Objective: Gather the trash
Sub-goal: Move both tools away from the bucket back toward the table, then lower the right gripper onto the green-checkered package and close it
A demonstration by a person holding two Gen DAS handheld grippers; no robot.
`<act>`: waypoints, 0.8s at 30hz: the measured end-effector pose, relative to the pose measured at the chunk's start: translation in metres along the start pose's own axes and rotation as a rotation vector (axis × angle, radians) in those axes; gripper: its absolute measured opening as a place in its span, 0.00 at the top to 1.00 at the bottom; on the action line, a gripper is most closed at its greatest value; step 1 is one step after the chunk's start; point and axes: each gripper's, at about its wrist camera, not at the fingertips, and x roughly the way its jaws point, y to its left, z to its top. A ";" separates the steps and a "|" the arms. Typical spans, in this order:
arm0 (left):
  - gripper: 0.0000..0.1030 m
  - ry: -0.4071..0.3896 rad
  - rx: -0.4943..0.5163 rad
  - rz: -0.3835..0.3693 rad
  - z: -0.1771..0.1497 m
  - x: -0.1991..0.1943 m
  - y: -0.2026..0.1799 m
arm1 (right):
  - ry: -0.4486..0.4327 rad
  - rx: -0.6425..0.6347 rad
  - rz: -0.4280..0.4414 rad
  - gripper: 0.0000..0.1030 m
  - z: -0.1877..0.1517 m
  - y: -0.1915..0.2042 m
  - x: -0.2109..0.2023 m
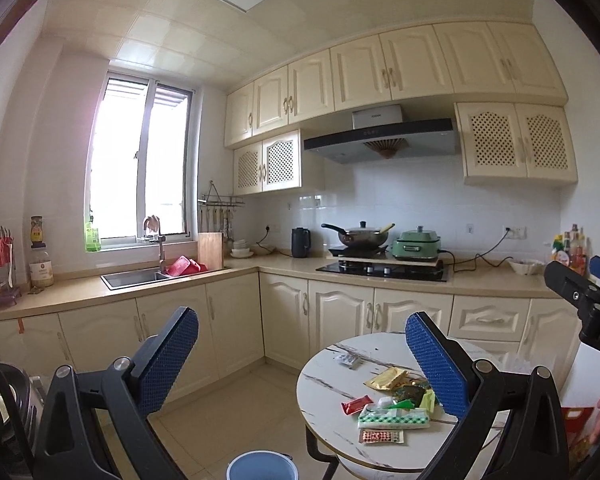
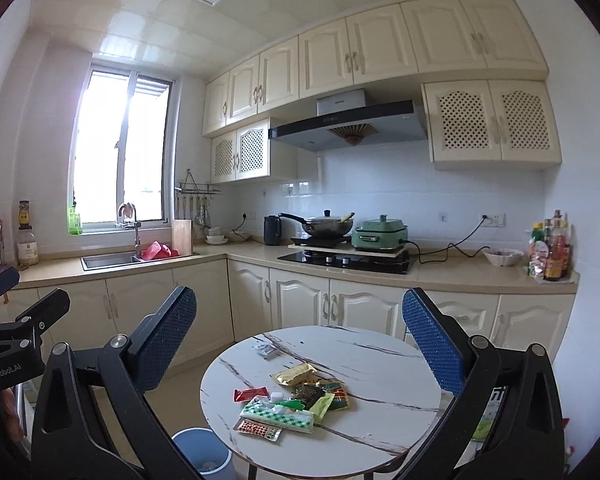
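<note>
Now | your left gripper and right gripper both gape wide, empty | wrappers heaped mid-bench, toward its front-left edge | blue bin on floor beside bench

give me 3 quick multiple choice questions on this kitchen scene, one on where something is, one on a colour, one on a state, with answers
1. Where does the pile of wrappers lie?
A. in the sink
B. on the round marble table
C. on the stove

2. What colour is the bin on the floor beside the table?
A. blue
B. red
C. yellow

3. How do the fingers of the right gripper stand?
A. shut on a wrapper
B. shut on nothing
C. wide open, holding nothing

Answers:
1 B, the wrappers sit clustered on the table top.
2 A, its rim and wall are light blue.
3 C, the blue-padded fingers stand far apart above the table with nothing between them.
</note>
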 end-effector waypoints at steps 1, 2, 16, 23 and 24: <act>0.01 0.005 0.004 -0.001 0.003 0.007 0.000 | 0.005 0.003 -0.005 0.00 -0.001 -0.003 0.003; 0.01 0.011 0.006 -0.002 0.004 0.013 0.000 | 0.013 0.007 -0.010 0.00 -0.003 -0.006 0.006; 0.01 0.299 -0.017 -0.044 -0.005 0.146 0.002 | 0.343 0.054 -0.058 0.00 -0.103 -0.034 0.113; 0.01 0.443 -0.015 -0.060 0.015 0.239 -0.019 | 0.529 0.076 -0.055 0.00 -0.167 -0.046 0.165; 0.01 0.462 -0.012 -0.059 0.013 0.247 -0.020 | 0.549 0.075 -0.052 0.00 -0.174 -0.046 0.170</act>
